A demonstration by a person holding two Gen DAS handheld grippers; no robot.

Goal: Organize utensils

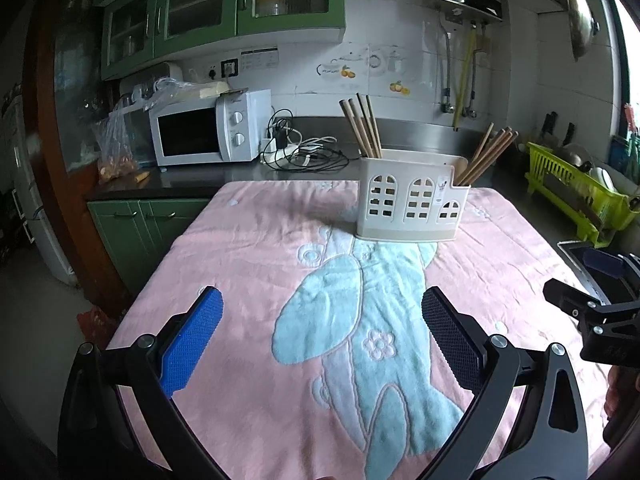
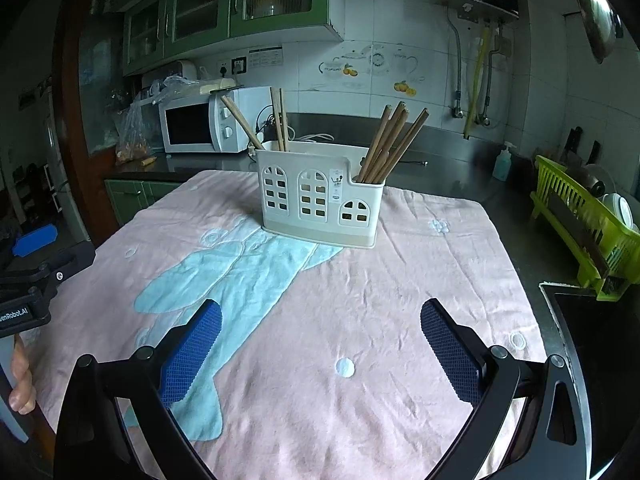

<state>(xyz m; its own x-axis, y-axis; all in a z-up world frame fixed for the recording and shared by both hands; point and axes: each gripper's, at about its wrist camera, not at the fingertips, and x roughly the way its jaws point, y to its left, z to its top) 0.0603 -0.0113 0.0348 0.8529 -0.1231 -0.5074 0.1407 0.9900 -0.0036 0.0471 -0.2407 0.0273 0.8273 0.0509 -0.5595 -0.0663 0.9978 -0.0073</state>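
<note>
A white plastic utensil holder (image 1: 412,200) with window-shaped cutouts stands on the pink towel (image 1: 248,248), also in the right wrist view (image 2: 320,196). Wooden chopsticks stand in its left compartment (image 1: 362,126) (image 2: 276,120) and in its right compartment (image 1: 488,152) (image 2: 394,142). My left gripper (image 1: 322,320) is open and empty, well short of the holder. My right gripper (image 2: 320,328) is open and empty, also short of the holder. The right gripper's body shows at the right edge of the left wrist view (image 1: 592,308).
A white microwave (image 1: 204,132) and a tangle of cables (image 1: 304,152) sit on the dark counter behind. A green dish rack (image 2: 588,220) stands at the right, next to a black hob (image 2: 592,344). A soap bottle (image 2: 502,162) stands at the back.
</note>
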